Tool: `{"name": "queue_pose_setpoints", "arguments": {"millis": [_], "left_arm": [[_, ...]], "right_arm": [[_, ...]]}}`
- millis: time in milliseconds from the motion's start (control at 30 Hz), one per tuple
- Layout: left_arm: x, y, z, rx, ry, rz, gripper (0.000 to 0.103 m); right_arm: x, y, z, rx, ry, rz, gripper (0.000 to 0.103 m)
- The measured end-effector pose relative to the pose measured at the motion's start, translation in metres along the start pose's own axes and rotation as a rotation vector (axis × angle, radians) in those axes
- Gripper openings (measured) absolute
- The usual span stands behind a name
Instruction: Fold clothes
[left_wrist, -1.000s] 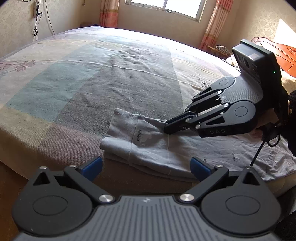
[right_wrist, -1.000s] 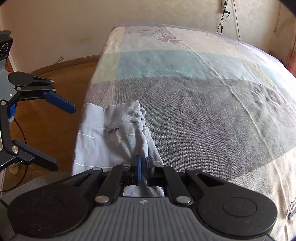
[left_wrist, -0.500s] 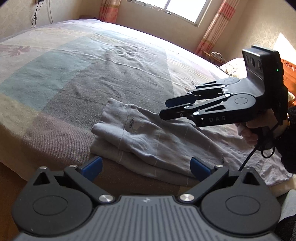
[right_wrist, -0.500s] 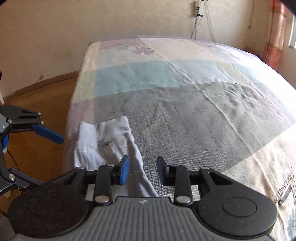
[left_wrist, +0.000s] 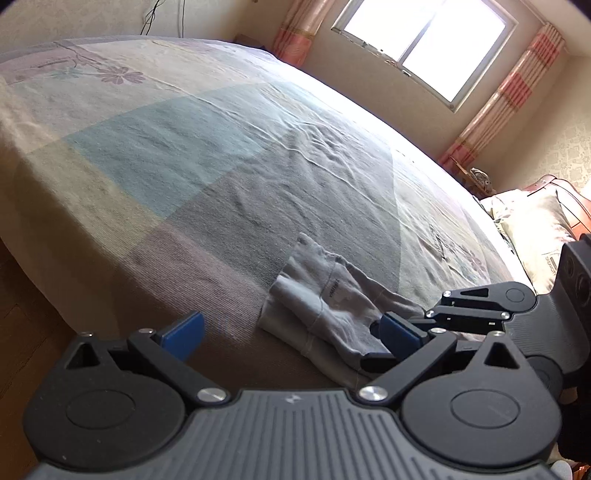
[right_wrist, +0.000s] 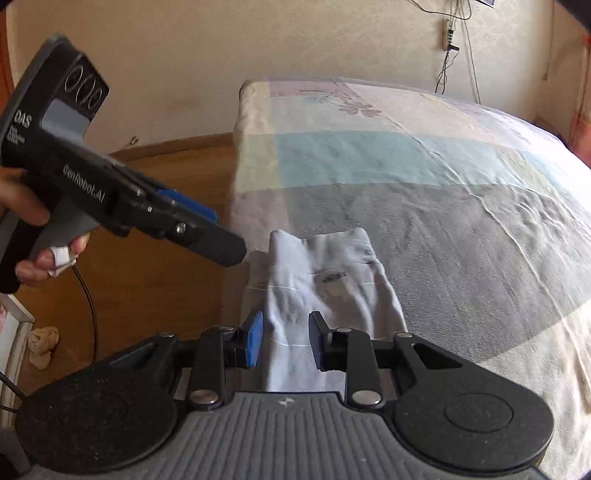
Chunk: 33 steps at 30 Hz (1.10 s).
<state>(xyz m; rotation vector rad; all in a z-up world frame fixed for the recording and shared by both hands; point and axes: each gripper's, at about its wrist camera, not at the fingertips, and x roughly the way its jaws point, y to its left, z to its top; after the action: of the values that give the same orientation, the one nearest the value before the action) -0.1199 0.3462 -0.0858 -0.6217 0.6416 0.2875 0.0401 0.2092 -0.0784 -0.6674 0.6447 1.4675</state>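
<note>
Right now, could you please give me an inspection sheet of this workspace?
Surface: bed with a patchwork sheet, mildly wrinkled.
Job's things: folded grey garment lying near the bed's edge, printed label up.
Clutter: crumpled cloth on the wooden floor; pillow at the headboard end.
Tongs: left tongs open, off the garment; right tongs open, fingers either side of the garment, not gripping.
Cables: black cable under the left tongs; wall wires.
Surroundings: window, striped curtains.
</note>
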Motion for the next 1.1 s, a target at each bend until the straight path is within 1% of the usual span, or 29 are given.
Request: {"name": "queue_pose_setpoints", "arguments": {"millis": [33, 100, 133, 167, 333, 367, 433, 467, 500, 533, 567, 600, 667, 700, 733, 800, 867, 933, 1000, 1100], "left_arm": [[0.000, 0.000, -0.001, 0.002, 0.003, 0.004, 0.101], [-0.001, 0.000, -0.002, 0.009, 0.011, 0.008, 0.101], [0.000, 0.000, -0.003, 0.011, 0.014, 0.009, 0.101], [0.000, -0.001, -0.003, 0.012, 0.015, 0.005, 0.101], [0.000, -0.012, 0.002, 0.043, 0.010, -0.030, 0.101], [0.000, -0.015, 0.004, 0.053, 0.009, -0.036, 0.101], [0.002, -0.023, 0.007, 0.080, 0.005, -0.051, 0.101], [0.003, -0.028, 0.009, 0.099, 0.004, -0.061, 0.101], [0.004, -0.033, 0.010, 0.117, 0.003, -0.071, 0.101], [0.008, -0.040, 0.013, 0.143, 0.004, -0.092, 0.101], [0.013, -0.048, 0.015, 0.173, 0.007, -0.118, 0.101], [0.018, -0.056, 0.017, 0.203, 0.009, -0.145, 0.101], [0.035, -0.073, 0.017, 0.260, 0.040, -0.203, 0.101], [0.044, -0.081, 0.017, 0.287, 0.058, -0.232, 0.101], [0.054, -0.087, 0.014, 0.322, 0.078, -0.219, 0.101], [0.071, -0.097, 0.006, 0.399, 0.121, -0.150, 0.101], [0.086, -0.103, -0.002, 0.468, 0.155, -0.072, 0.100], [0.082, -0.101, -0.011, 0.536, 0.130, -0.040, 0.100], [0.076, -0.099, -0.017, 0.577, 0.126, -0.015, 0.100], [0.071, -0.100, -0.022, 0.606, 0.135, 0.033, 0.101]], "right_arm": [[-0.001, 0.001, -0.001, 0.007, 0.001, 0.000, 0.025], [-0.002, 0.002, -0.002, 0.020, 0.003, 0.001, 0.013], [-0.002, 0.003, -0.003, 0.027, 0.004, 0.001, 0.011], [-0.003, 0.003, -0.003, 0.033, 0.005, 0.001, 0.003], [-0.006, 0.007, -0.006, 0.067, 0.010, 0.002, 0.003], [-0.007, 0.008, -0.007, 0.073, 0.011, 0.002, 0.003], [-0.008, 0.009, -0.008, 0.087, 0.013, 0.002, 0.008], [-0.008, 0.010, -0.009, 0.093, 0.014, 0.003, 0.012], [-0.009, 0.010, -0.009, 0.100, 0.015, 0.003, 0.019], [-0.010, 0.011, -0.010, 0.108, 0.015, 0.002, 0.023], [-0.022, 0.008, -0.015, 0.134, 0.003, -0.009, 0.028], [-0.034, 0.005, -0.023, 0.168, 0.001, -0.038, 0.034], [-0.059, -0.002, -0.040, 0.237, -0.003, -0.098, 0.041], [-0.073, -0.007, -0.054, 0.282, 0.000, -0.144, 0.047], [-0.087, -0.013, -0.068, 0.331, 0.008, -0.199, 0.048], [-0.112, -0.024, -0.097, 0.435, 0.018, -0.313, 0.052], [-0.135, -0.037, -0.129, 0.544, 0.031, -0.470, 0.055], [-0.158, -0.050, -0.162, 0.651, 0.045, -0.628, 0.062], [-0.180, -0.063, -0.194, 0.757, 0.057, -0.783, 0.069], [-0.182, -0.092, -0.229, 0.890, 0.034, -0.845, 0.070]]}}
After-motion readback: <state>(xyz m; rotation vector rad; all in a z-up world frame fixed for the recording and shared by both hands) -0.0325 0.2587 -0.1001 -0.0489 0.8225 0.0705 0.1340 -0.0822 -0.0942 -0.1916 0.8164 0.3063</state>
